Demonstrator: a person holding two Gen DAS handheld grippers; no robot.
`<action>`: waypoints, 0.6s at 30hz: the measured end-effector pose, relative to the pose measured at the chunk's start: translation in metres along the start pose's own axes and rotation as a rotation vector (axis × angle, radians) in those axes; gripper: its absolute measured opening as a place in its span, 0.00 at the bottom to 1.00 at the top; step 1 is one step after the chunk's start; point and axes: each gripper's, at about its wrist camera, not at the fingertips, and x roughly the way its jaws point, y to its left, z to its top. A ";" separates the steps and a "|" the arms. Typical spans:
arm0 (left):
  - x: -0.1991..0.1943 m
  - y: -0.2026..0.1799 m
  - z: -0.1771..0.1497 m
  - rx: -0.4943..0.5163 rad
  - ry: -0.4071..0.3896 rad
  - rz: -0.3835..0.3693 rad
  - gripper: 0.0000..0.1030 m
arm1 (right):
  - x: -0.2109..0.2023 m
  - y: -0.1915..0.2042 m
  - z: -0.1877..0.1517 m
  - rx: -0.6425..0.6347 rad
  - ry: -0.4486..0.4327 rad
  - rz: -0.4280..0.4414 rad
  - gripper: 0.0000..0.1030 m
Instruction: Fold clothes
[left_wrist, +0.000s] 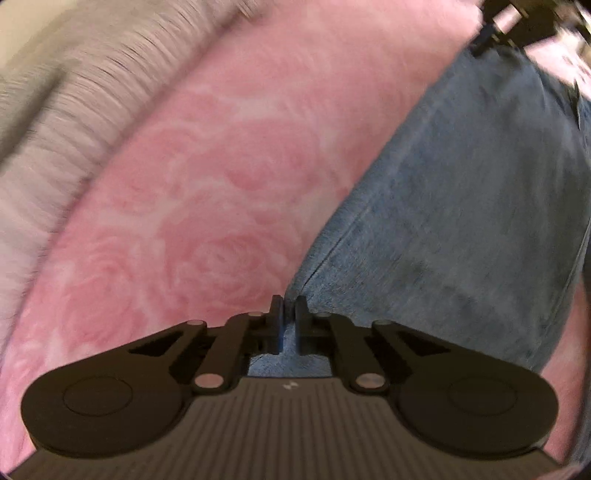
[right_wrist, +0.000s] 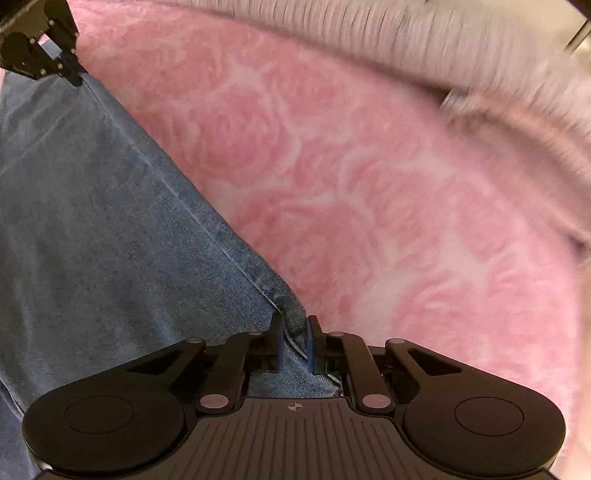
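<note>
A: What is the blue garment made of?

B: Denim, matt and faintly mottled, with a stitched seam along its edge. Beside the denim lies a pink blanket, plush and soft-looking, with a rose pattern worked into the pile.

A: And beyond the blanket?

B: A pale grey fabric, ribbed or fringed; blur hides which.

A: The tongs?

B: The left tongs and right tongs look like matt black plastic, with small dull metal pins at the links and a ridged grey body behind.

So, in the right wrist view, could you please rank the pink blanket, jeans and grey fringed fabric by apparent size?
1. pink blanket
2. jeans
3. grey fringed fabric, partly cropped at the frame edge.
</note>
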 end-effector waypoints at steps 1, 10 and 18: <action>-0.017 -0.006 -0.004 -0.025 -0.032 0.028 0.03 | -0.013 0.008 -0.003 -0.013 -0.024 -0.041 0.09; -0.186 -0.109 -0.080 -0.301 -0.124 -0.008 0.02 | -0.174 0.139 -0.068 -0.029 -0.134 -0.303 0.09; -0.180 -0.208 -0.170 -0.612 0.149 -0.194 0.07 | -0.184 0.272 -0.172 0.041 0.282 -0.258 0.13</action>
